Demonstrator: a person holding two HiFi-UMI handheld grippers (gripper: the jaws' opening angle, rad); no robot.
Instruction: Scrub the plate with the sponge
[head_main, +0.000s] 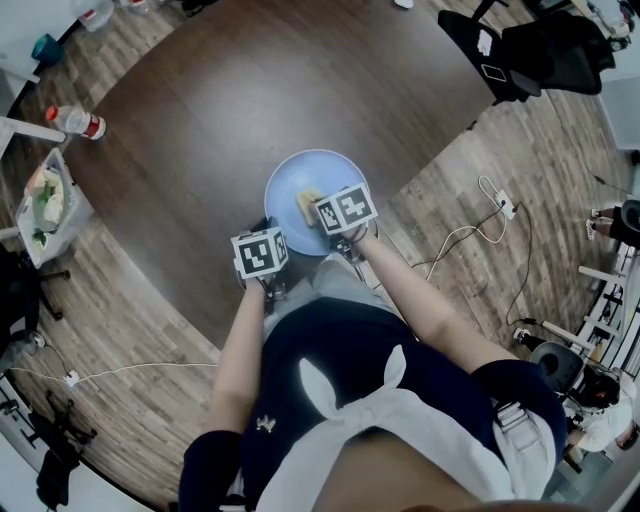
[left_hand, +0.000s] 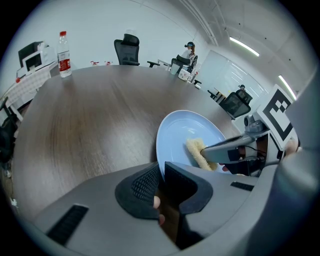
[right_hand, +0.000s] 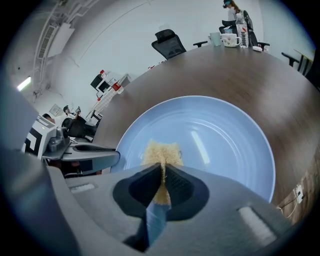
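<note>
Left gripper view: the left gripper (left_hand: 161, 175) has its jaws pinched on the near rim of the blue plate (left_hand: 182, 132). The head view does not show this hold, as the marker cube covers the jaws.

Right gripper view: the right gripper (right_hand: 163, 172) is clamped on the yellow sponge (right_hand: 161, 151), with its free end pressed to the plate's inner face, left of centre. In the left gripper view the sponge shows edge-on against the plate.

Only the head view fixes the plate's position. It sits at the near edge of the dark round table (head_main: 200, 120), directly in front of the person.

Arms: both forearms are bare. The left runs straight forward. The right comes from the person's right and angles inward over the plate's near right rim. The two grippers are close together.

Surroundings: a bottle (head_main: 76, 122) stands at the table's far left edge, well apart from the plate. A tray (head_main: 45, 205) of small items lies off the table's left side. Cables (head_main: 470, 235) trail on the wood floor to the right. A black chair (head_main: 520, 50) stands beyond the table. Cups (right_hand: 230, 40) sit at the far rim. The tabletop around the plate is bare.
</note>
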